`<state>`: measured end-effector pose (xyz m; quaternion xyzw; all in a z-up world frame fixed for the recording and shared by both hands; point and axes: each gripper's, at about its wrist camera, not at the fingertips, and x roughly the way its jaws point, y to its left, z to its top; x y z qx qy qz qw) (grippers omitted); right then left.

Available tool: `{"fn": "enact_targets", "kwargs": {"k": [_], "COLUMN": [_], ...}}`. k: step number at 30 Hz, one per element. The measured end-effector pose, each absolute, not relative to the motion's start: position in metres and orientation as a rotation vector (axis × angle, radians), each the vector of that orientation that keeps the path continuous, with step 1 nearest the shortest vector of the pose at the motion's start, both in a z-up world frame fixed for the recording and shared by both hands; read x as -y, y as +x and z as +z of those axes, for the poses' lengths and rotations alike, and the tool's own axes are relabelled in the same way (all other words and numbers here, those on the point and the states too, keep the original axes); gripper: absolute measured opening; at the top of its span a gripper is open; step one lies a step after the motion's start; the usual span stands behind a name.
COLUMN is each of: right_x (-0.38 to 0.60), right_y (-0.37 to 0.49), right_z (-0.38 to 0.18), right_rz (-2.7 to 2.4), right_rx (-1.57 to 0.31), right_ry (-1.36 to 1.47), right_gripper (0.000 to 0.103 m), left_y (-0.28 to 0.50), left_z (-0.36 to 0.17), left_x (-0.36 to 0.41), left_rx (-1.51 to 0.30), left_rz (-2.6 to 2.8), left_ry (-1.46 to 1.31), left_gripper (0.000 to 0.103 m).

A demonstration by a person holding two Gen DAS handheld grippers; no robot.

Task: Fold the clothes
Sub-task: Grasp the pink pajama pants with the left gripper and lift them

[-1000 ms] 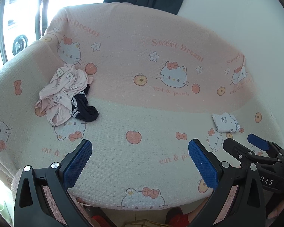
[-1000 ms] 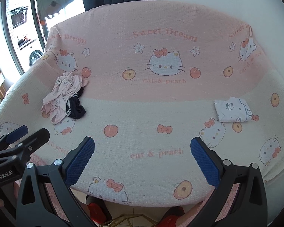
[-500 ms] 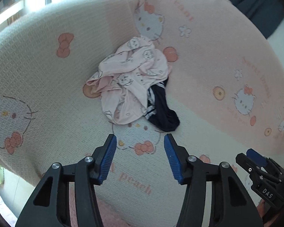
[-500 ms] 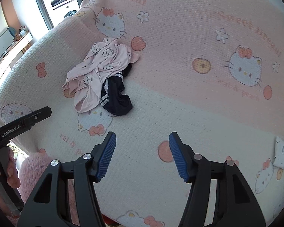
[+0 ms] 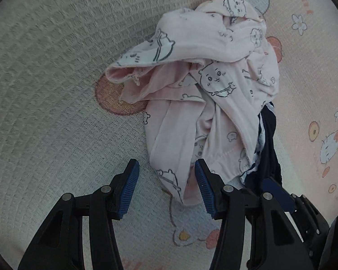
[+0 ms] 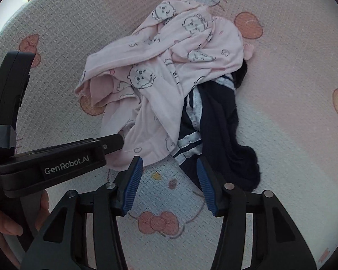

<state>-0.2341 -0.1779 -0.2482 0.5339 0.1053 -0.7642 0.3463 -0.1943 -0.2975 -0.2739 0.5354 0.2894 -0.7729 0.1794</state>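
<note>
Both tools [image 5: 165, 187] [image 6: 169, 183] gape unclenched over the crumpled pink garment [image 5: 205, 94], its length running toward them.

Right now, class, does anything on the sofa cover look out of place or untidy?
Yes: the pink printed garment lies crumpled in a heap on the sofa cover, twisted over a dark navy garment with white stripes, partly burying it. Neither is folded. Both tongs, left and right, are open at the heap's near edge.
</note>
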Motion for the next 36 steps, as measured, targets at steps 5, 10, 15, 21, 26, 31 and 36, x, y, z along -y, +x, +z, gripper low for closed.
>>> {"fn": "enact_targets", "kwargs": {"k": [5, 10, 15, 21, 26, 31, 36], "right_x": [0.194, 0.193, 0.165, 0.099, 0.043, -0.012, -0.066], "right_y": [-0.237, -0.228, -0.210, -0.197, -0.187, -0.176, -0.152], "right_z": [-0.270, -0.269, -0.251, -0.233, -0.217, -0.201, -0.193], "right_rz": [-1.925, -1.941, -1.995, -2.028, -2.048, -2.061, -2.103], "right_rx": [-0.219, -0.269, -0.332, -0.153, 0.000, 0.156, 0.298], "right_ry": [1.425, 1.420, 1.396, 1.466, 1.520, 1.570, 1.600], "right_gripper": [0.043, 0.014, 0.008, 0.008, 0.008, 0.022, 0.049], "left_y": [-0.199, -0.187, -0.179, -0.172, -0.168, -0.142, -0.101], "left_z": [-0.275, -0.276, -0.260, -0.231, -0.220, -0.210, -0.213], "left_x": [0.276, 0.265, 0.223, 0.150, 0.120, 0.087, 0.034], "left_rx": [-0.759, -0.972, -0.943, -0.877, -0.907, -0.917, -0.949], "left_rz": [-2.230, -2.269, -2.336, -2.492, -2.518, -2.572, -2.618], "left_ry": [1.530, 1.567, 1.647, 1.753, 1.790, 1.866, 2.026], "left_gripper": [0.007, 0.006, 0.006, 0.006, 0.006, 0.004, 0.004]}}
